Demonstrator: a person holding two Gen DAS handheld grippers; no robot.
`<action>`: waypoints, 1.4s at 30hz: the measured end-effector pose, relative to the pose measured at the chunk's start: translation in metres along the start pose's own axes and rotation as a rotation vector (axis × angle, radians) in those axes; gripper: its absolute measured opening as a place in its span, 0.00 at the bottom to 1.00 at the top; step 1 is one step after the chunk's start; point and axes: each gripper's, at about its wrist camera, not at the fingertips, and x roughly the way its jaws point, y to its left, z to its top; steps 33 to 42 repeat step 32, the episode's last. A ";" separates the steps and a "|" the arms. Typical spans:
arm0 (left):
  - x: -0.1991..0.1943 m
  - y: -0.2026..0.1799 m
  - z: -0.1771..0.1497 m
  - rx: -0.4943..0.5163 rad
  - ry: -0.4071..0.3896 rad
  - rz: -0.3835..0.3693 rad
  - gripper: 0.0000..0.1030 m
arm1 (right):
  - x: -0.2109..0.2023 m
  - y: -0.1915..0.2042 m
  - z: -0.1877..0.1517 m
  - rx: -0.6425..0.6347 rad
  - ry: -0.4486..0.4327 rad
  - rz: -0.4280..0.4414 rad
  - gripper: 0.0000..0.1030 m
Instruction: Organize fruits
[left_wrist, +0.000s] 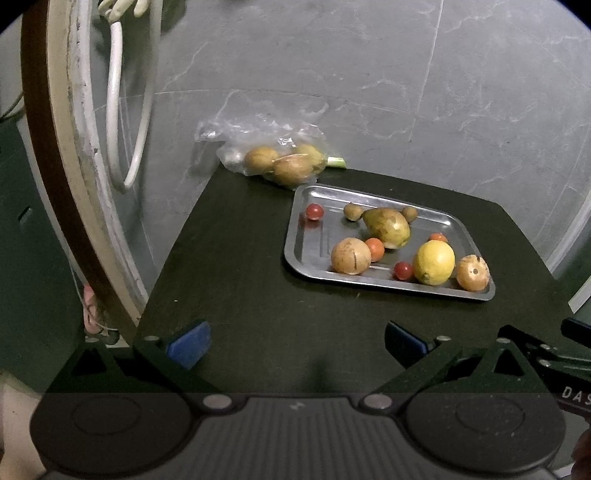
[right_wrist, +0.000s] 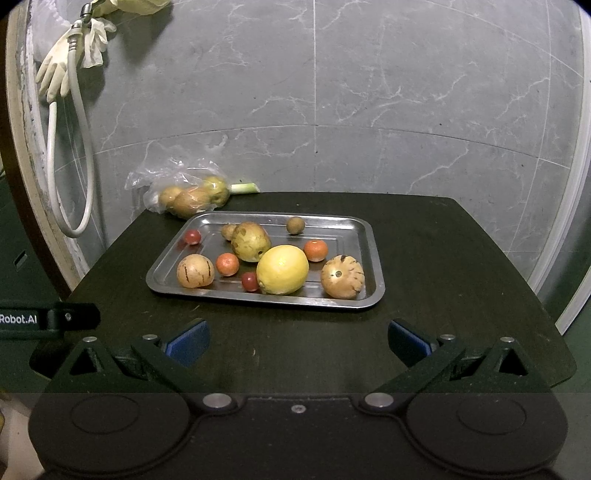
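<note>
Both grippers, left gripper (left_wrist: 295, 345) and right gripper (right_wrist: 298, 341), sit wide open and empty at the bottom of their frames. Mid-frame, the steel tray (right_wrist: 168, 271) holds a lemon (right_wrist: 282, 270), pear (right_wrist: 250, 242) and small fruits; a plastic bag (right_wrist: 184, 192) lies behind it, upper left.

I see a yellow lemon (right_wrist: 282, 270), striped melons, oranges and red tomatoes lying loose in the steel tray (right_wrist: 373, 236).
</note>
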 end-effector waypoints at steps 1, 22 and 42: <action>0.000 -0.002 0.000 0.011 -0.001 0.012 0.99 | 0.000 0.000 0.000 -0.001 0.000 0.000 0.99; 0.006 -0.008 0.004 0.021 0.002 -0.026 0.99 | 0.005 -0.002 0.003 -0.007 0.003 0.002 0.99; 0.012 -0.007 0.007 0.024 0.005 -0.039 0.99 | 0.009 0.000 0.005 -0.009 0.011 -0.006 0.99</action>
